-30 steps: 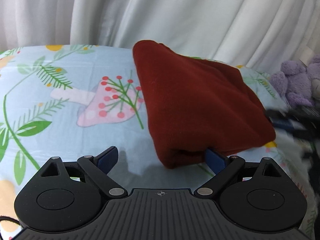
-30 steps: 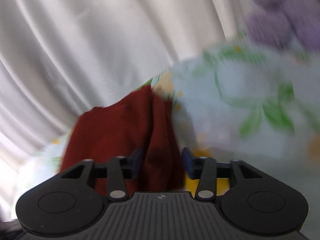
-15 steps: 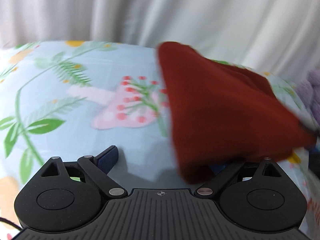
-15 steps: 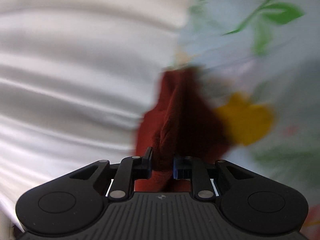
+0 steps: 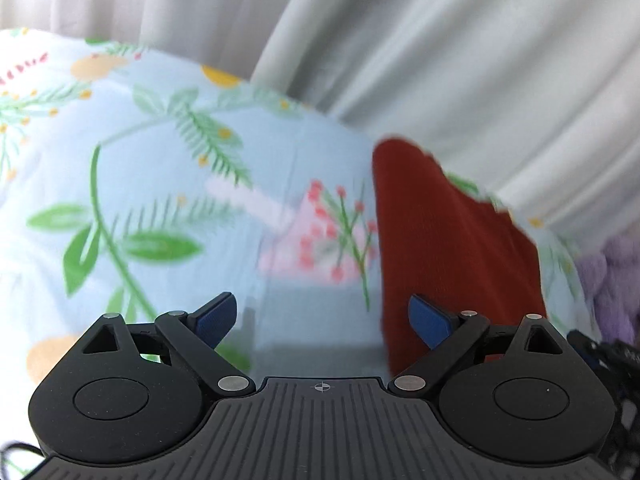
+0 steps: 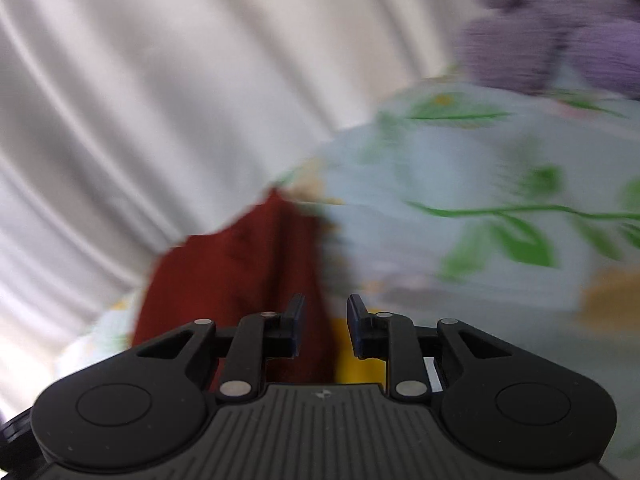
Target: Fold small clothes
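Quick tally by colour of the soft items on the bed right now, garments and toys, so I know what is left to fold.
Dark red garment: 1
Purple plush toy: 1
Total: 2
Both lie on the floral bedsheet; left gripper and right gripper are open and hold nothing.
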`<action>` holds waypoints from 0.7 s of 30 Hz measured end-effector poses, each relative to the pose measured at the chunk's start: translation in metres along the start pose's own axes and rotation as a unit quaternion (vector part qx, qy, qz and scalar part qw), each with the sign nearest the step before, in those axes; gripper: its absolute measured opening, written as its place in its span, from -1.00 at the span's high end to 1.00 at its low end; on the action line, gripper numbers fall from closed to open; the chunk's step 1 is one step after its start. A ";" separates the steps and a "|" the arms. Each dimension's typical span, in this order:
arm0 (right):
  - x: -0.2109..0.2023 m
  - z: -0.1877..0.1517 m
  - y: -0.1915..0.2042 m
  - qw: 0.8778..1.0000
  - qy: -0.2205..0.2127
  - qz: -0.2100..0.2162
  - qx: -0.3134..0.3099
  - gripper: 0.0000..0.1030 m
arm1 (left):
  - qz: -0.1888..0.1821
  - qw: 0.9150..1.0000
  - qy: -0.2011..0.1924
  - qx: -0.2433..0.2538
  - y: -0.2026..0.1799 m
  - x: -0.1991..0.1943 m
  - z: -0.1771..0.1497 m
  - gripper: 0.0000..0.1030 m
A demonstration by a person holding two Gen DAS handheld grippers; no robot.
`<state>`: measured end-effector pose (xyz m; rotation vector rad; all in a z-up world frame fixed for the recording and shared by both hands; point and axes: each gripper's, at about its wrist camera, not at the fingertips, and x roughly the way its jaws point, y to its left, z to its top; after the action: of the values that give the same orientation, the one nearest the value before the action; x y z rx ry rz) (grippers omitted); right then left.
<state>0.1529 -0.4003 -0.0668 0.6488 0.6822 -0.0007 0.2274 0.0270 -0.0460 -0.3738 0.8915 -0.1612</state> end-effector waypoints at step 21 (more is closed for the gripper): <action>0.098 -0.004 0.064 0.974 -0.061 -0.068 -0.209 0.61 | 0.024 0.997 -0.006 0.077 -0.093 0.123 0.039 -1.00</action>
<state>0.2401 -0.3268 -0.0912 0.1937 0.5835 -0.0227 0.3355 -0.0848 -0.0780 -0.2090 0.8690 -0.1819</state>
